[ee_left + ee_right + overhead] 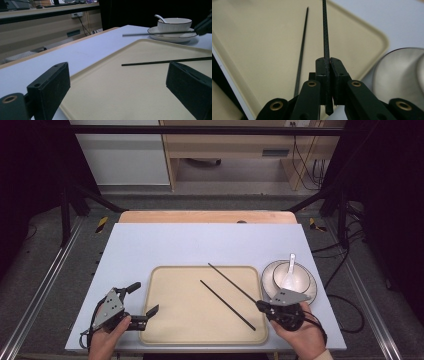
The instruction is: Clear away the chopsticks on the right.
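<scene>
Right gripper [263,306] pinching one black chopstick [232,282] over a beige tray [165,330]; left gripper [144,301] open at the tray's left edge.

The right gripper's jaws are clamped on the near end of the chopstick, which runs forward over the tray's right side. A second chopstick [227,304] lies flat on the tray just beside it, roughly parallel. The left gripper rests at the tray's left rim, jaws spread wide and holding nothing. Right of the tray, a white bowl [292,278] with a spoon [290,265] in it sits on a white plate [268,272], on the pale table [150,245].
</scene>
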Demonstrator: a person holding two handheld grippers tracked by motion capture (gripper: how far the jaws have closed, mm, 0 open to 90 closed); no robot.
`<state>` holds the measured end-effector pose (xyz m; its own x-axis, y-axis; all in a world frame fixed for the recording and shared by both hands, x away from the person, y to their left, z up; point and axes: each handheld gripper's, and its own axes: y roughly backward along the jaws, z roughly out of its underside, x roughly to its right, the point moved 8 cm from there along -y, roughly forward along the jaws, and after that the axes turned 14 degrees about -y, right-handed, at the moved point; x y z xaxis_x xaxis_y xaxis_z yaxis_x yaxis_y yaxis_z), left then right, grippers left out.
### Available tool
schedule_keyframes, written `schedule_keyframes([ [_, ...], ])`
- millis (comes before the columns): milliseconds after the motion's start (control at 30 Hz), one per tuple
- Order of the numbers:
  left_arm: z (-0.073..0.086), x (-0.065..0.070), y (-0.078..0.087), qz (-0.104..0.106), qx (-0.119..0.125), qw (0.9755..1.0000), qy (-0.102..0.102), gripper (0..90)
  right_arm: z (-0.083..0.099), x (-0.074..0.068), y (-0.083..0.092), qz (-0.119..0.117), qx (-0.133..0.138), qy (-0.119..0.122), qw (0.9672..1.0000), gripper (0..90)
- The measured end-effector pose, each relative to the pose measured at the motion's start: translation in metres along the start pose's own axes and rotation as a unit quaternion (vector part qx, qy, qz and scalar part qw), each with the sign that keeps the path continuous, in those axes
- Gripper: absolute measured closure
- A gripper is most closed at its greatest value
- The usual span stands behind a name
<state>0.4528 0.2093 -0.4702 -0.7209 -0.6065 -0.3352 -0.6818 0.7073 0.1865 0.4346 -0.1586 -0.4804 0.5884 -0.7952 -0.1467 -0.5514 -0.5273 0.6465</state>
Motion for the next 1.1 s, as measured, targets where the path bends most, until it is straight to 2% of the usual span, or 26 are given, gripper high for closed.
schedule_keyframes([
  [67,0.000,0.000,0.000,0.001,-0.001,1.0000,0.000,5.1,0.003,-0.002,-0.005,-0.005,-0.007,-0.003,1.0000,85.4],
  [100,0.000,0.000,0.000,0.001,-0.001,1.0000,-0.001,5.0,0.013,-0.005,-0.017,-0.008,-0.028,-0.007,0.9995,85.3],
  [133,0.000,0.000,0.000,0.001,-0.001,1.0000,-0.001,5.0,0.013,-0.005,-0.017,-0.008,-0.028,-0.007,0.9995,85.3],
  [167,0.000,0.000,0.000,0.001,-0.001,1.0000,-0.001,5.0,0.020,-0.006,-0.024,-0.010,-0.044,-0.012,0.9989,85.3],
  [233,0.000,0.000,0.000,0.003,-0.003,1.0000,-0.005,5.0,0.023,-0.006,-0.029,-0.011,-0.054,-0.017,0.9983,85.3],
  [433,0.000,0.001,-0.001,0.005,-0.004,1.0000,-0.006,5.0,0.026,-0.008,-0.035,-0.012,-0.062,-0.022,0.9978,85.3],
  [633,-0.001,0.002,-0.001,0.005,-0.003,1.0000,-0.006,5.1,0.027,-0.012,-0.036,-0.026,-0.064,-0.027,0.9973,83.3],
  [667,-0.001,0.002,-0.001,0.004,-0.003,1.0000,-0.006,5.0,0.027,-0.013,-0.035,-0.030,-0.061,-0.028,0.9973,79.7],
  [800,-0.001,0.002,-0.001,0.005,-0.004,1.0000,-0.006,5.1,0.027,-0.010,-0.032,-0.030,-0.055,-0.028,0.9976,76.1],
  [833,-0.001,0.002,-0.001,0.005,-0.005,1.0000,-0.005,5.2,0.026,-0.009,-0.029,-0.033,-0.042,-0.034,0.9980,72.3],
  [900,-0.001,0.002,-0.002,0.005,-0.006,1.0000,-0.005,5.3,0.025,-0.009,-0.028,-0.035,-0.035,-0.034,0.9982,70.4],
  [933,-0.001,0.003,-0.002,0.006,-0.006,1.0000,-0.004,5.3,0.021,-0.008,-0.026,-0.038,-0.019,-0.037,0.9984,63.4],
  [1000,-0.002,0.005,-0.005,0.009,-0.013,0.9999,-0.002,5.3,0.019,-0.009,-0.025,-0.039,-0.008,-0.040,0.9984,53.6],
  [1033,-0.002,0.005,-0.005,0.009,-0.013,0.9999,-0.002,5.3,0.019,-0.009,-0.025,-0.039,-0.008,-0.040,0.9984,53.6],
  [1067,-0.003,0.006,-0.007,0.014,-0.015,0.9998,-0.003,5.3,0.015,-0.009,-0.026,-0.035,0.003,-0.038,0.9987,42.6],
  [1100,-0.005,0.011,-0.013,0.020,-0.025,0.9995,0.001,5.3,0.014,-0.009,-0.027,-0.032,0.008,-0.040,0.9986,37.9],
])
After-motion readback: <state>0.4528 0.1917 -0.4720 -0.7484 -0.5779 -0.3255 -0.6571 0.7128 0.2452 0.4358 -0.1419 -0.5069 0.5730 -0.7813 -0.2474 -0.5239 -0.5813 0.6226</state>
